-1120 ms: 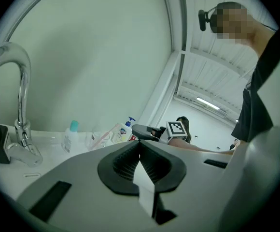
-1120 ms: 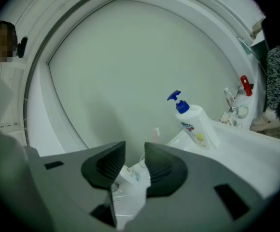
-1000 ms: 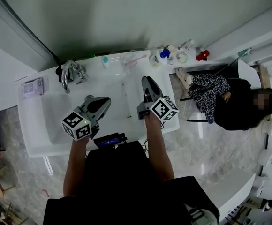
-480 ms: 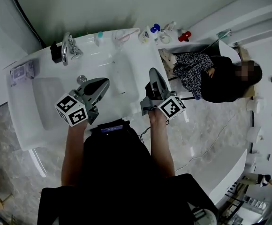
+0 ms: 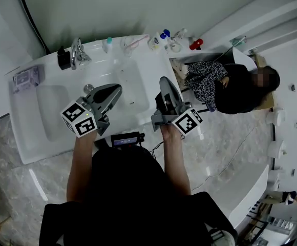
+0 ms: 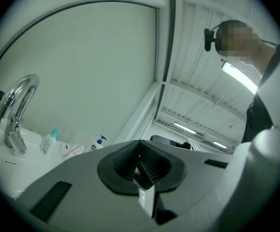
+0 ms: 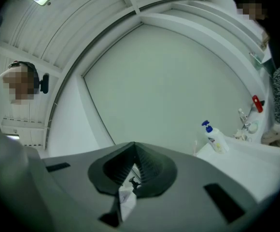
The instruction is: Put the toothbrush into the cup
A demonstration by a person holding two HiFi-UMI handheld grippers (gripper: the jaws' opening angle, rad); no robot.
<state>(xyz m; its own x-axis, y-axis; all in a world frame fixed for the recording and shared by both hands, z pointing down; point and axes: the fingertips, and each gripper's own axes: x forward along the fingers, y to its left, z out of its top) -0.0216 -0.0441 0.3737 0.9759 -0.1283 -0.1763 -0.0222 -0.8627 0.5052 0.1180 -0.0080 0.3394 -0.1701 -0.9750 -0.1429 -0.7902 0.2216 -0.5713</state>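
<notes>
Now left gripper (image 5: 116, 88) and right gripper (image 5: 164, 80) hover closed above sink (image 5: 134, 75)

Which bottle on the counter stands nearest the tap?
The teal-capped bottle, just right of the tap; the blue-pump bottle stands farther right.

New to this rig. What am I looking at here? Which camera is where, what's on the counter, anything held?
No robot: a person holds a two-jaw gripper in each hand. The head view looks down from their head at the left gripper and right gripper over a white sink counter. The other two views come from cameras riding on each gripper, looking along its jaws. Both pairs of jaws are shut, with nothing between them. Along the counter's back edge stand a faucet, small bottles and a pink toothbrush by a clear cup; whether it sits in the cup is too small to tell.
</notes>
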